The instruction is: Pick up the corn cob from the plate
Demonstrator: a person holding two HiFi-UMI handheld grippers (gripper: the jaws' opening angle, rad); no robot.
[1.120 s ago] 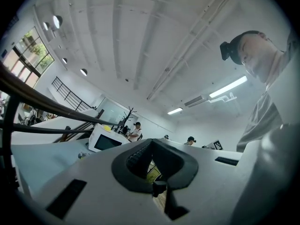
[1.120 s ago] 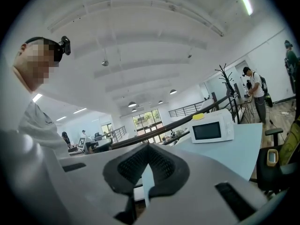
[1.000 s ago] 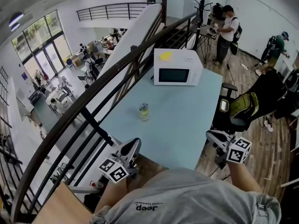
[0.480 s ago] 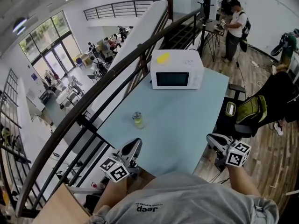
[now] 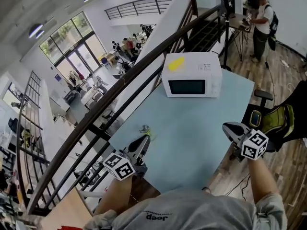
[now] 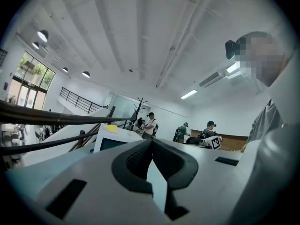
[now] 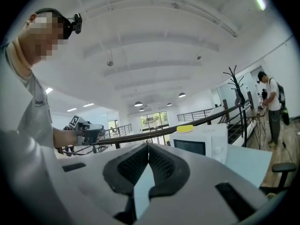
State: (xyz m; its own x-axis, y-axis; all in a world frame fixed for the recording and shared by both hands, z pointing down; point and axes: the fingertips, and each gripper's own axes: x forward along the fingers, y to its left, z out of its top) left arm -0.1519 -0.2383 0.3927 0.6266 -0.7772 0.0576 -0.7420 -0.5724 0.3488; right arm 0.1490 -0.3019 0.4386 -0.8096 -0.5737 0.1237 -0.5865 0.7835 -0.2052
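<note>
Change: both tools are moving forward along the pale blue worktop (image 5: 192, 128); the left tool (image 5: 143, 143) is now reaching just beside the small clear jar (image 5: 145, 128), which was standing well ahead of it a second ago, and the white box-shaped microwave (image 5: 192, 75) is showing nearer.
Left tool: its jaws are pressing together with nothing between them; it is hovering at the worktop's near left edge, next to the dark handrail (image 5: 120, 92).
Right tool (image 5: 227, 127): its jaws are also meeting, gripping nothing; it is hovering at the worktop's right edge, well apart from the left tool.
Containers: the microwave's door is staying closed, and its dark window is hiding whatever is inside. The jar is holding something greenish, too small to tell.
Task's thing: a yellow oblong object (image 5: 175, 63) is lying on top of the microwave at the worktop's far end, well apart from both tools. Whether it is the corn cob, I cannot tell.
Counts: two tools, one microwave, one jar, one yellow object; three people (image 6: 150, 124) are standing far off in the left gripper view.
</note>
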